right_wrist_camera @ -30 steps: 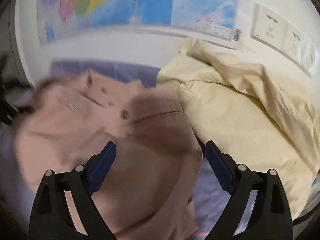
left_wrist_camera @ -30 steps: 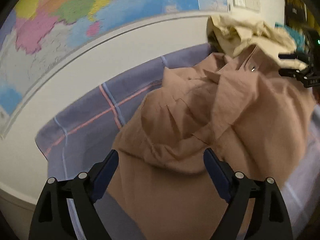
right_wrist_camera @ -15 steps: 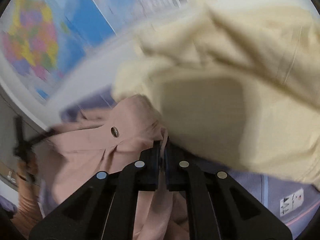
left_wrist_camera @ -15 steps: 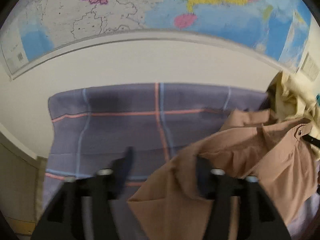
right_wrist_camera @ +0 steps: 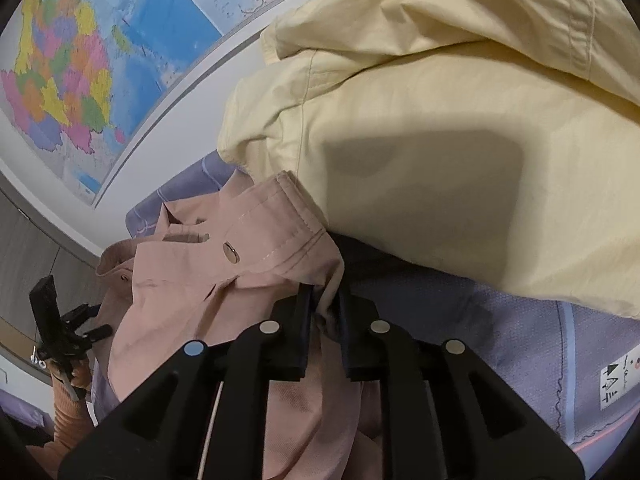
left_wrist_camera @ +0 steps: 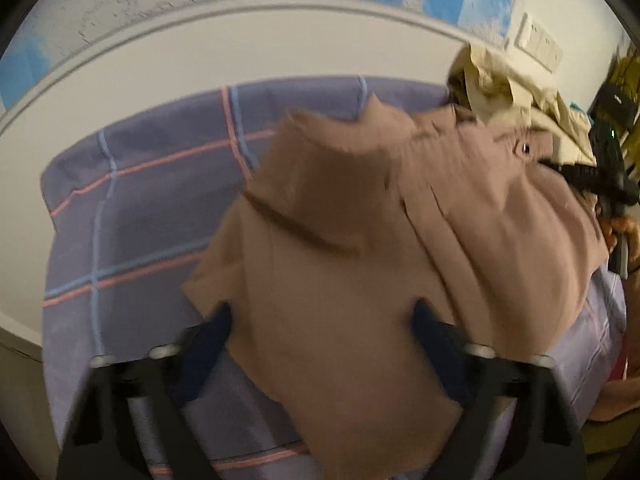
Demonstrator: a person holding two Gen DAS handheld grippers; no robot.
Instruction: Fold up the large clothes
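Note:
A pink jacket point(left_wrist_camera: 360, 240) lies crumpled on a purple plaid sheet point(left_wrist_camera: 140, 200). My left gripper point(left_wrist_camera: 318, 324) hangs over its near part. Its jaws are closing but still stand wide, with a bulge of pink cloth between them and no clear pinch; this view is blurred. My right gripper point(right_wrist_camera: 324, 312) holds the jacket's hem point(right_wrist_camera: 280, 240) near a snap button. Its jaws are easing open a little, with a fold of pink cloth still pinched between the narrow pads. Each gripper also shows in the other's view: the right gripper point(left_wrist_camera: 600, 176) and the left gripper point(right_wrist_camera: 60, 336).
A cream-yellow garment point(right_wrist_camera: 440, 140) is heaped on the sheet just beyond the jacket, overlapping its edge. A coloured map point(right_wrist_camera: 80, 60) hangs on the white wall behind, with wall sockets point(left_wrist_camera: 540, 44) to its right. A hand in an orange sleeve point(right_wrist_camera: 68, 400) holds the left gripper.
The right jaws went from wide open to closed on the jacket's hem, and the gripper rolled. The left gripper swung out over the bare sheet, then came back over the pink cloth.

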